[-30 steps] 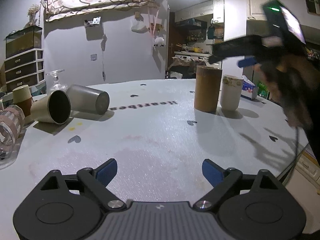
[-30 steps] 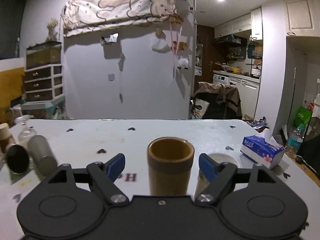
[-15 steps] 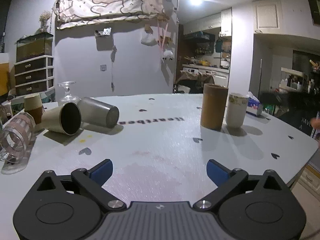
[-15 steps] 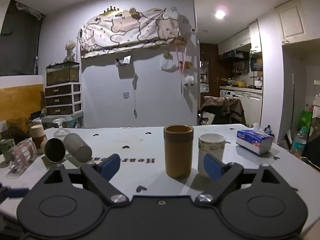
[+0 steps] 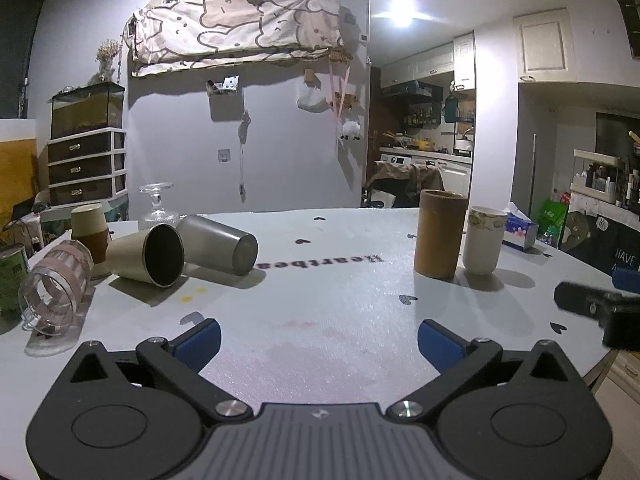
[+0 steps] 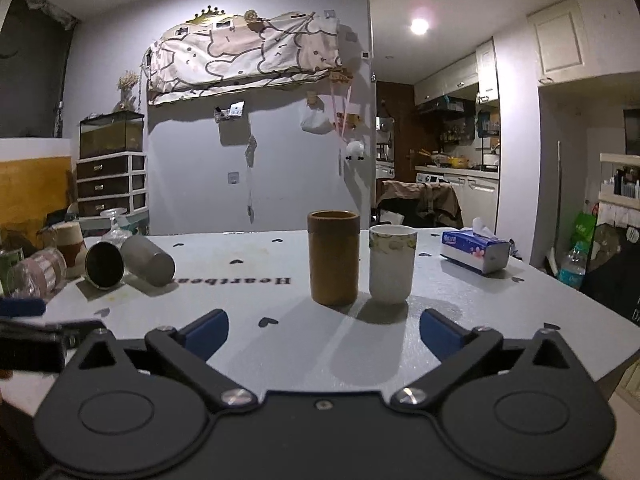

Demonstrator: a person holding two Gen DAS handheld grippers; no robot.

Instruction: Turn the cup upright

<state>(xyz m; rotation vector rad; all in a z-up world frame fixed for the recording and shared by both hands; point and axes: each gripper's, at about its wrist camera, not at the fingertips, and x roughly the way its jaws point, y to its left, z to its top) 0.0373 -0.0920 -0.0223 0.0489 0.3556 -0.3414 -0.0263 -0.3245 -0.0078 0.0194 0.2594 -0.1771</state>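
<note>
Right, we have both grippers low over the near edge of the white table (image 5: 320, 320), and both stand wide with nothing between the blue pads. Our left gripper (image 5: 319, 336) looks across bare tabletop sprinkled with small dark hearts and a faint pink stain just ahead. Our right gripper (image 6: 324, 330) faces two upright cups, well short of them: a tall brown cup (image 6: 333, 257) and, just beside it on the right, a white floral cup (image 6: 392, 264).

Over on the far left lie the tipped ones. A beige cup (image 5: 147, 255) is on its side with its dark mouth turned towards us, and a steel cup (image 5: 218, 245) lies touching it on the right, base facing us. Nearer the left edge we see a clear pink-striped glass (image 5: 56, 284) also on its side, a green can (image 5: 12, 272) at the very edge, an upright brown-and-cream cup (image 5: 89, 230) behind, and an inverted glass goblet (image 5: 157, 208) at the back.

Black lettering runs across the table's middle. A blue tissue box (image 6: 476, 249) sits far right. Beyond, we see a lilac wall with a cloud-print cloth (image 5: 236, 28) hung high, a drawer unit (image 5: 86, 168) with a tank on top at left, and a lit kitchen through the doorway at right.
</note>
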